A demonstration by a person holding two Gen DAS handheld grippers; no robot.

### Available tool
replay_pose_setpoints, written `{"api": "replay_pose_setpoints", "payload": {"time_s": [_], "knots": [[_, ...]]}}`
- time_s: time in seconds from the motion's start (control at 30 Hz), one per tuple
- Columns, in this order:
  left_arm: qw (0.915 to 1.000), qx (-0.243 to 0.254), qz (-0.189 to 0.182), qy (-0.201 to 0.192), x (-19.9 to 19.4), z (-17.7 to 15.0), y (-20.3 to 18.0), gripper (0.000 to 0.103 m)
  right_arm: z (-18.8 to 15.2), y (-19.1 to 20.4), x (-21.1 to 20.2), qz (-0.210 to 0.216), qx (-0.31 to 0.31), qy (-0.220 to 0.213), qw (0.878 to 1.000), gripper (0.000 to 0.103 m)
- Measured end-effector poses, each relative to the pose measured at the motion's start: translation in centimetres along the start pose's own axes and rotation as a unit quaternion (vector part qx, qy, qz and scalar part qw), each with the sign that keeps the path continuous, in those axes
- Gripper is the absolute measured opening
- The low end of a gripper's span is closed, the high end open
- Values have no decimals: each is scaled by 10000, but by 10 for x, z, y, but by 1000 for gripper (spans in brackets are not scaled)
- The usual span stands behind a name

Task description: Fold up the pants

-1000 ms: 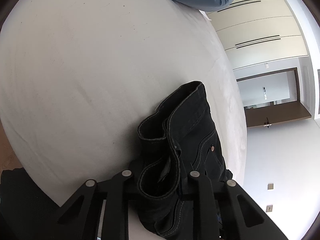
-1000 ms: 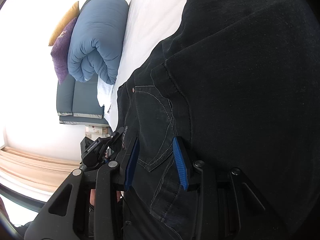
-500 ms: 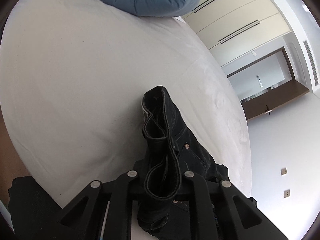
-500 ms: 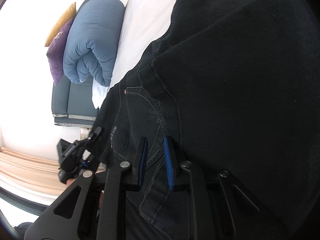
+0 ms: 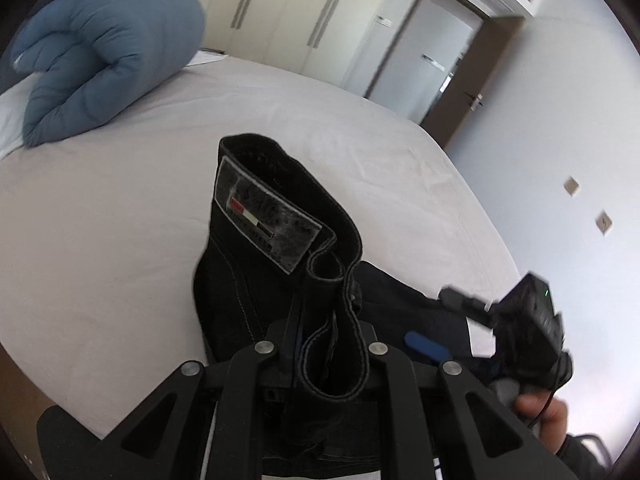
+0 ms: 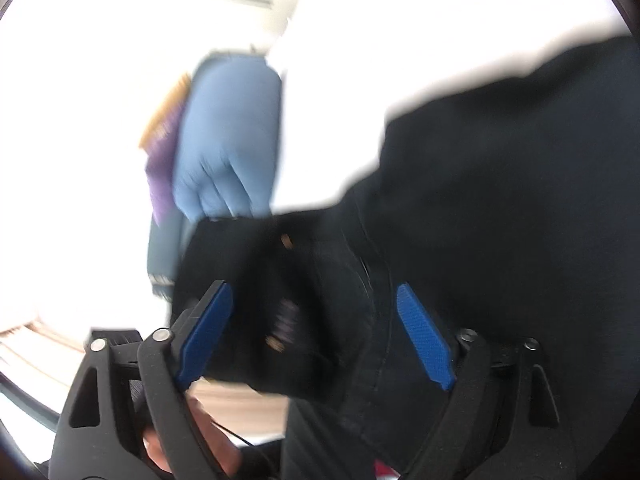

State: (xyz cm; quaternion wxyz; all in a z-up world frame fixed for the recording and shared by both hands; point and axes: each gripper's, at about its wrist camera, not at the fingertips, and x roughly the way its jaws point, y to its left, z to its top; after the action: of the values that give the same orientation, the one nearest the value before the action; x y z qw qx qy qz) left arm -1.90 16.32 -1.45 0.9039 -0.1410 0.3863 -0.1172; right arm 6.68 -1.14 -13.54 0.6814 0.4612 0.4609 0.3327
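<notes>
One pair of black pants (image 5: 280, 264) is the only garment in play, bunched and lifted at its waistband above the near edge of a bed (image 5: 120, 240) covered in a pale sheet. The waistband stands upright in a loop in the left wrist view, with a grey brand patch (image 5: 266, 216) facing the camera, while the rest of the dark cloth trails down and to the right across the mattress. The left gripper (image 5: 328, 344) is clamped together on that waistband, a fold of denim pinched between its black fingers. The right gripper (image 6: 316, 340) has just sprung apart: its blue pads (image 6: 424, 340) stand wide, with dark cloth lying between them but not pressed by either one, as far as the blurred picture shows. From the left wrist view it appears low on the right, gripped by a hand (image 5: 540, 412). Far on the bed lies a rolled blue duvet (image 5: 108, 60), with purple and yellow cushions (image 6: 164, 152) just behind it. White wardrobe doors (image 5: 296, 12) and a brown doorway (image 5: 472, 80) stand beyond the bed.
</notes>
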Motion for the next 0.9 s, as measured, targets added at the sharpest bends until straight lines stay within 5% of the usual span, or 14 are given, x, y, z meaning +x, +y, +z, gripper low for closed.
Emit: {"api": "replay_pose_setpoints", "payload": {"time_s": [0.17, 0.33, 0.5, 0.57, 0.63, 0.8, 0.9], "knots": [[9935, 1041, -122, 448, 41, -37, -81, 14, 12, 15, -64, 391, -70, 2, 9992, 86], [9782, 1925, -157, 764, 62, -76, -133, 14, 11, 8, -88, 97, -147, 108, 9998, 86], [9613, 2636, 96, 790, 70, -105, -154, 14, 11, -28, -82, -750, 183, 324, 9965, 83], [9572, 2791, 184, 750, 73, -106, -157, 14, 7, -39, -79, -1012, 213, 428, 9937, 70], [9553, 2840, 215, 791, 76, -107, -159, 14, 7, -45, -74, -1026, 203, 530, 9931, 36], [9521, 2951, 195, 773, 75, -113, -163, 14, 8, -33, -71, -1288, -333, 453, 9901, 17], [9499, 3052, 108, 670, 69, -113, -171, 14, 11, -26, -86, -1343, -538, 319, 9890, 15]]}}
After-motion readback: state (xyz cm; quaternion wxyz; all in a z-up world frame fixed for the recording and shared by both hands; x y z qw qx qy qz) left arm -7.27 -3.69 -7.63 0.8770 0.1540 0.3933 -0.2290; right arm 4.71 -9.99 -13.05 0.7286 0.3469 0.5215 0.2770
